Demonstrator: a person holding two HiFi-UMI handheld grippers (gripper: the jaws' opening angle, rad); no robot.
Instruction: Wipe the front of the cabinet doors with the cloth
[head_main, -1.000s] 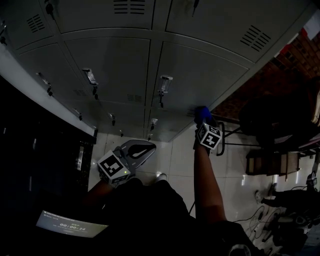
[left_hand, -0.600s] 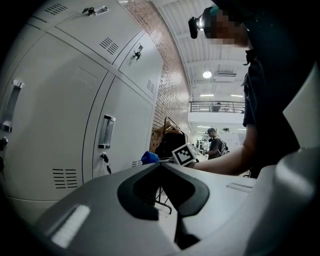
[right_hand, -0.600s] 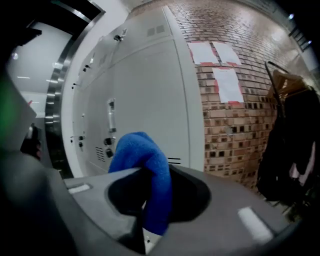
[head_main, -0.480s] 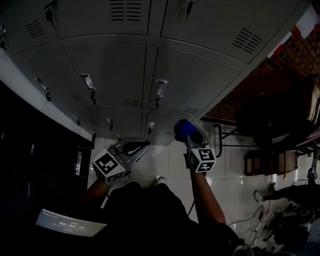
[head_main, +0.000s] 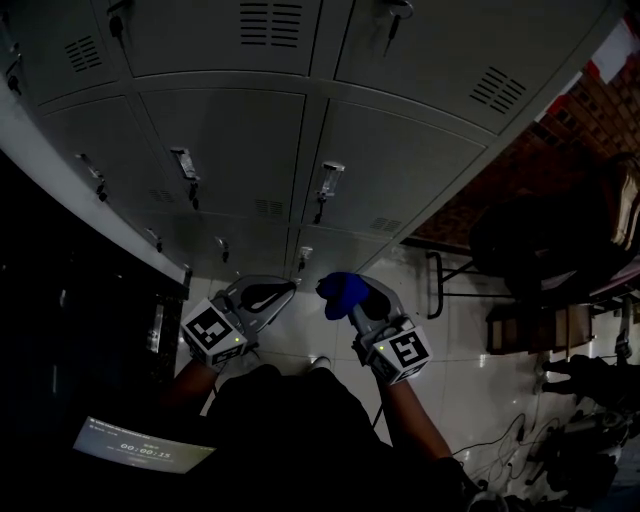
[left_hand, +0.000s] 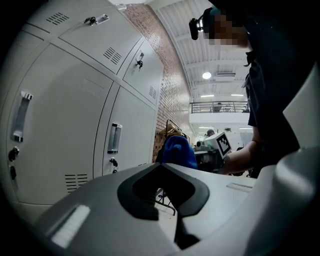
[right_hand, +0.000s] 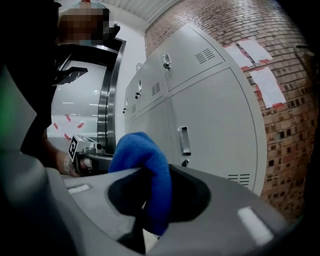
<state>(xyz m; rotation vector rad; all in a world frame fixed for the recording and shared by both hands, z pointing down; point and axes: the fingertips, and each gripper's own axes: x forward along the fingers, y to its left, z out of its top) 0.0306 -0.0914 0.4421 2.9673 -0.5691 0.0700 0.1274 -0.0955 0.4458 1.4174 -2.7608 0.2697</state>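
Grey metal cabinet doors (head_main: 225, 140) with handles and vent slots fill the upper part of the head view. A blue cloth (head_main: 342, 292) is bunched in my right gripper (head_main: 350, 300), which is shut on it low down, near the bottom row of doors and not touching them. In the right gripper view the cloth (right_hand: 142, 155) folds over the jaws, with the doors (right_hand: 220, 125) to the right. My left gripper (head_main: 288, 288) is beside it, shut and holding nothing. In the left gripper view the cloth (left_hand: 179, 151) shows just past the jaws.
White tiled floor (head_main: 455, 330) lies below the cabinets. A dark chair and furniture (head_main: 530, 250) stand at the right against a brick wall (head_main: 590, 100). A dark unit (head_main: 60, 330) is on the left. Cables (head_main: 530, 440) trail on the floor at the lower right.
My right gripper has carried the cloth down and to the left, away from the lower right door and close to my left gripper. The left gripper has barely moved.
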